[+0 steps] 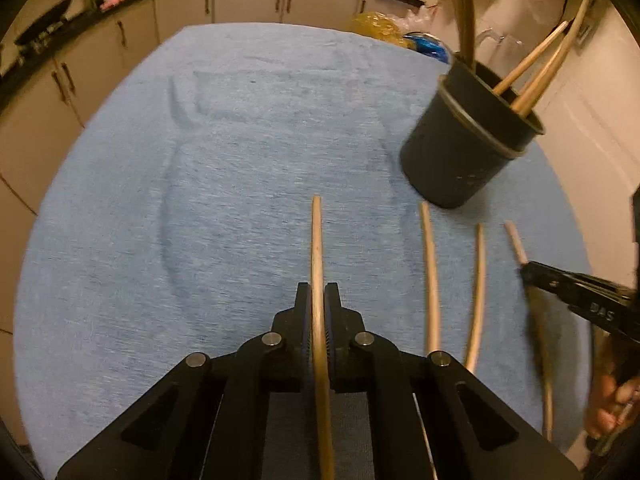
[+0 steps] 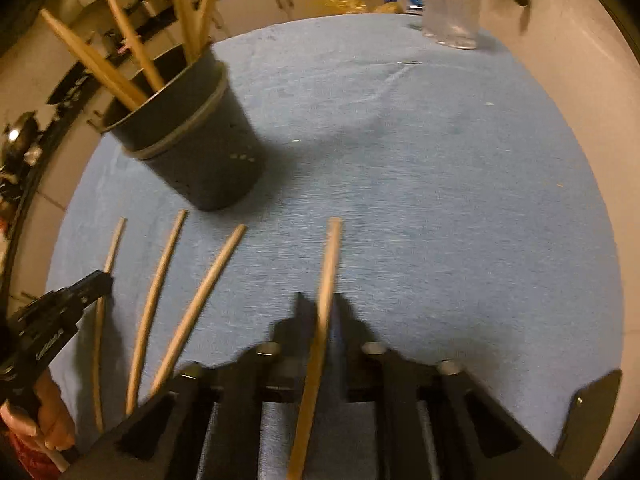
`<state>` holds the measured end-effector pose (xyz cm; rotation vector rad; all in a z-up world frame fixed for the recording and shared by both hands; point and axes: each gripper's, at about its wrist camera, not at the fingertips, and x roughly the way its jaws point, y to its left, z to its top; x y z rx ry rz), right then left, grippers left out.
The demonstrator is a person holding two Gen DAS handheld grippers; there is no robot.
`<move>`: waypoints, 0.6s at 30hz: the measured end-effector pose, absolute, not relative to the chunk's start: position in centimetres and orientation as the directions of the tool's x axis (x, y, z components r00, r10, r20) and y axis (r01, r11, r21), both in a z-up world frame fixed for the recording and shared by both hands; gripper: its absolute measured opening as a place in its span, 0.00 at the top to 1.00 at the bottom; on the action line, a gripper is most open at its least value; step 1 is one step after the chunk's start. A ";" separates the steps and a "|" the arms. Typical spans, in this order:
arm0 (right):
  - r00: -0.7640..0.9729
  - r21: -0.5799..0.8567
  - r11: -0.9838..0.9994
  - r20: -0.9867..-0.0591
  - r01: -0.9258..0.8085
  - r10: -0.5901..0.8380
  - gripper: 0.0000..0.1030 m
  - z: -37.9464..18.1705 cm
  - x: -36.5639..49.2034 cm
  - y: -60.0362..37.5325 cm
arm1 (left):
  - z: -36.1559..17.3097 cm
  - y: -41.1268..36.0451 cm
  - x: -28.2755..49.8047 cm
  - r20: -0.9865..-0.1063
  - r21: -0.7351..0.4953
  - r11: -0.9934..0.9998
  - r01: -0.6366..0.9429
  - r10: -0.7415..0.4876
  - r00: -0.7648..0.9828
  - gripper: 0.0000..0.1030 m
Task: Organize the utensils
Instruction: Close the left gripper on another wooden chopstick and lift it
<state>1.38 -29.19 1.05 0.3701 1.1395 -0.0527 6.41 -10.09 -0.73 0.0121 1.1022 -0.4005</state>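
A black utensil cup (image 1: 468, 140) (image 2: 192, 140) stands on the blue cloth and holds several wooden chopsticks. In the left wrist view, my left gripper (image 1: 318, 290) is shut on one chopstick (image 1: 316, 232) that points away along the cloth. In the right wrist view, my right gripper (image 2: 322, 300) is shut on another chopstick (image 2: 332, 248). Two loose chopsticks (image 2: 160, 280) (image 2: 204, 292) lie on the cloth between the grippers, in front of the cup. Each gripper also shows in the other view: the right gripper (image 1: 526, 270) at the right edge, the left gripper (image 2: 100, 280) at the left edge.
The blue cloth (image 1: 200, 200) covers the table. A clear glass (image 2: 452, 12) stands at its far right corner. Yellow and blue bags (image 1: 380, 26) lie beyond the far edge, with kitchen cabinets (image 1: 248, 0) behind. A hand (image 2: 52, 420) grips the left tool.
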 end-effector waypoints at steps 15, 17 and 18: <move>0.581 0.582 0.813 -0.657 -0.013 0.480 0.93 2.0 1.2 -27.7 | 1.4 -11.5 4.4 -0.850 -0.214 0.949 0.232 -0.298 0.435 0.94; 0.591 0.599 0.799 -0.629 -0.046 0.505 0.93 2.5 1.1 -27.2 | 2.3 -11.1 3.8 -0.833 -0.228 0.948 0.224 -0.309 0.459 0.94; 0.599 0.593 0.803 -0.622 -0.058 0.503 0.93 2.7 0.6 -26.7 | 2.8 -10.9 3.5 -0.826 -0.234 0.947 0.219 -0.313 0.469 0.94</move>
